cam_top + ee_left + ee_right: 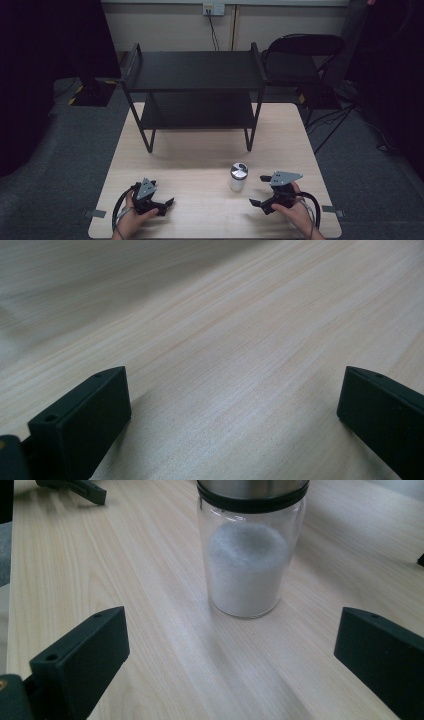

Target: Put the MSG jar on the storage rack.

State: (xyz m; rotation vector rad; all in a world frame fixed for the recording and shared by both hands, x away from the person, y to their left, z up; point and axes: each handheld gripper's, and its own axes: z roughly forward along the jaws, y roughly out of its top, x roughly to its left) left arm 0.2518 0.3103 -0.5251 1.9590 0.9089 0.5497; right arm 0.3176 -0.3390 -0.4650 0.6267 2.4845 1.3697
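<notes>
Both grippers, left (pixel 159 206) and right (pixel 261 192), I held with jaws apart and empty; jar (pixel 238 177) untouched on table (pixel 200 160), nothing yet begun, I judged.

The counter (pixel 200 160) is showing pale wood grain. The jar (pixel 248 550) is holding white powder under a silver lid, and the shelf rack (pixel 195 70) is looking black.

No readable text, labels, brands or numbers on anything in view.

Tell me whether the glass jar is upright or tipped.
Upright: the jar stands on its base on the table, metal lid on top, white powder settled inside.
</notes>
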